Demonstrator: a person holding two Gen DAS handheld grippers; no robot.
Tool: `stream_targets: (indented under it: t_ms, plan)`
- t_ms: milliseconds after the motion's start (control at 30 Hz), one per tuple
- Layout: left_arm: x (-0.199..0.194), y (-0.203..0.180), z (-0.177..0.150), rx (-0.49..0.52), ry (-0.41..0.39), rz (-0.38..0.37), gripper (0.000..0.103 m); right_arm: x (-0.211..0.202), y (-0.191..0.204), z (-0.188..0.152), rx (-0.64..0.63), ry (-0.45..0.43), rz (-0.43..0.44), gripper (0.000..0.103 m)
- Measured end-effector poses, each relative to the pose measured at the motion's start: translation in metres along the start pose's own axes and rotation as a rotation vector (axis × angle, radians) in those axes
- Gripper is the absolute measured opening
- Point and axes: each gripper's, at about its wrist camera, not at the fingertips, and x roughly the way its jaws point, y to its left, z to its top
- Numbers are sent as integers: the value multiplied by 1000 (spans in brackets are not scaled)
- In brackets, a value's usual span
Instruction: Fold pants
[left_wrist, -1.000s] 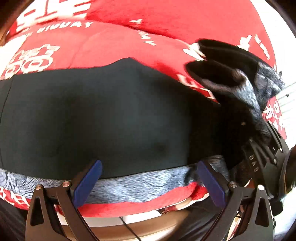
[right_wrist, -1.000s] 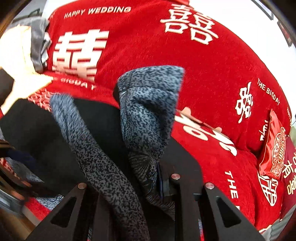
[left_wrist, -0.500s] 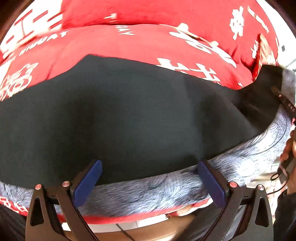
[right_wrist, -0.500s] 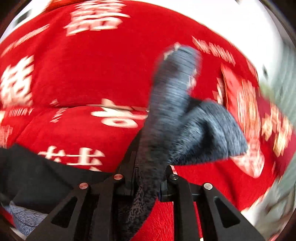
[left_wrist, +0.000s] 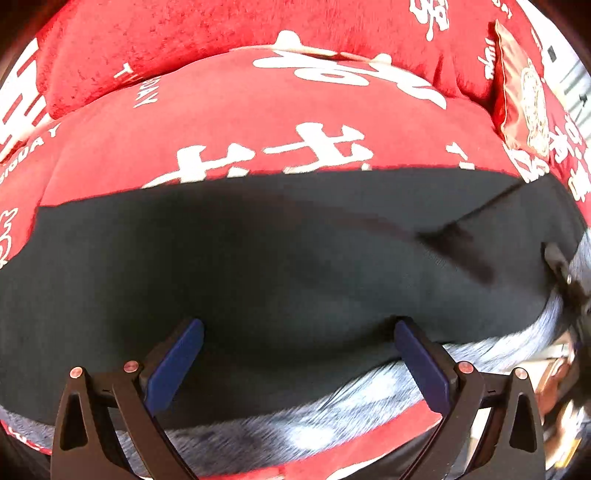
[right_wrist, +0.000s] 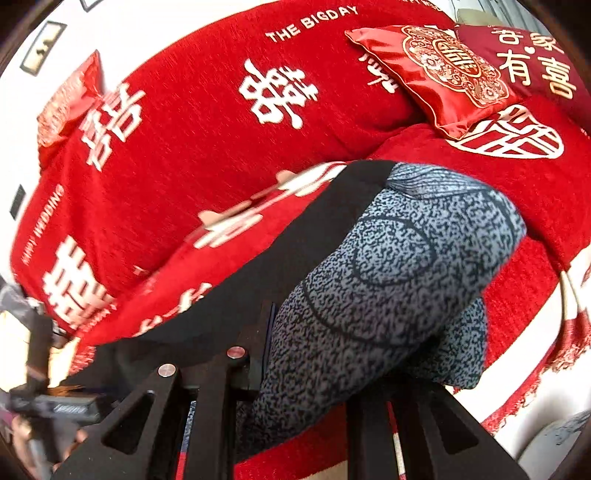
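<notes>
The black pants (left_wrist: 280, 266) with a grey speckled waistband (left_wrist: 332, 406) lie stretched across the red sofa seat. My left gripper (left_wrist: 299, 354) is open, its blue pads over the near edge of the pants, holding nothing. My right gripper (right_wrist: 303, 354) is shut on the waistband end of the pants (right_wrist: 391, 266), which bulges up over the fingers and hides them. The right gripper also shows at the right edge of the left wrist view (left_wrist: 565, 273).
The red sofa cover (right_wrist: 207, 155) with white lettering fills the background. Two red cushions (right_wrist: 443, 70) lie at the sofa's right end, another (right_wrist: 66, 103) at the left. The sofa's front edge (left_wrist: 369, 450) is just under my left gripper.
My right gripper has pulled the waistband end out to the right, stretching the pants flat across the seat. My left gripper stayed open over the near edge.
</notes>
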Motion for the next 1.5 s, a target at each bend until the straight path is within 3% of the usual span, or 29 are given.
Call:
stream_targets:
  t_ms: [67,133,167,200,267,333,433,500,567,600,633,667,733,767,800,833,900,933,967,1000,1033,1100,1133,1200,1267,1300,1333,1433,1500]
  plan:
    - [4,-5,5,6,2,-3,103,11,-6,6,40,21,43,26]
    - [12,-15,6,77,28,60,103,30,-16,11,57,64,71,45]
    - [13,-20,4,118,37,87,103,39,-22,11,68,87,67,49]
    - [13,-23,3,147,40,99,103,49,-30,12,90,126,67,49]
    - [6,-19,1,145,36,41,103,54,-45,9,139,151,72,49]
    - [6,-8,1,114,40,11,103,47,-65,1,178,147,-5,49]
    - [12,-12,-2,144,32,51,103,34,-98,-11,330,116,81,48]
    - [16,-25,-6,185,27,126,103,31,-93,-11,302,121,75,50]
    - [12,-27,-5,161,20,94,103,33,-76,-5,214,130,70,50]
    - [5,-26,-2,126,6,32,103,35,-66,-2,167,126,65,50]
    - [2,-27,3,107,-3,1,103,36,-59,1,134,114,48,47]
    - [0,-30,11,100,-13,3,103,37,-55,4,114,101,14,32]
    - [4,-41,32,122,-39,129,103,42,-58,7,150,90,8,27]
    - [11,-44,37,140,-14,182,103,44,-59,5,164,91,-5,27]
    - [27,-47,43,157,65,236,103,43,-57,3,153,92,-19,27]
    - [32,-45,47,130,112,225,103,42,-54,1,133,96,-32,27]
    - [7,-42,52,95,61,8,103,40,-54,-2,108,106,-47,27]
    - [-3,-41,54,91,37,-64,103,38,-56,-4,108,106,-37,27]
    - [-13,-39,57,83,3,-76,103,38,-59,-5,112,104,-25,27]
    - [-15,-38,59,82,-3,-43,103,39,-62,-7,117,107,-19,27]
    - [-5,-38,62,83,36,43,103,41,-65,-8,118,112,-19,27]
    - [24,-37,63,101,132,95,103,46,-65,-8,122,111,-23,27]
    - [34,-37,63,113,142,127,103,47,-64,-7,124,107,-23,27]
    - [37,-41,68,148,85,187,103,49,-63,-6,134,99,-21,27]
    - [19,-39,72,70,7,223,103,49,-61,-6,124,99,-33,27]
    - [13,-37,71,44,-4,210,103,48,-61,-6,122,100,-34,27]
    - [7,-34,63,21,8,146,103,48,-62,-6,126,101,-31,27]
    - [6,-30,39,33,58,75,103,49,-69,-9,192,120,8,36]
    - [7,-30,25,49,39,135,103,51,-70,-12,206,101,58,56]
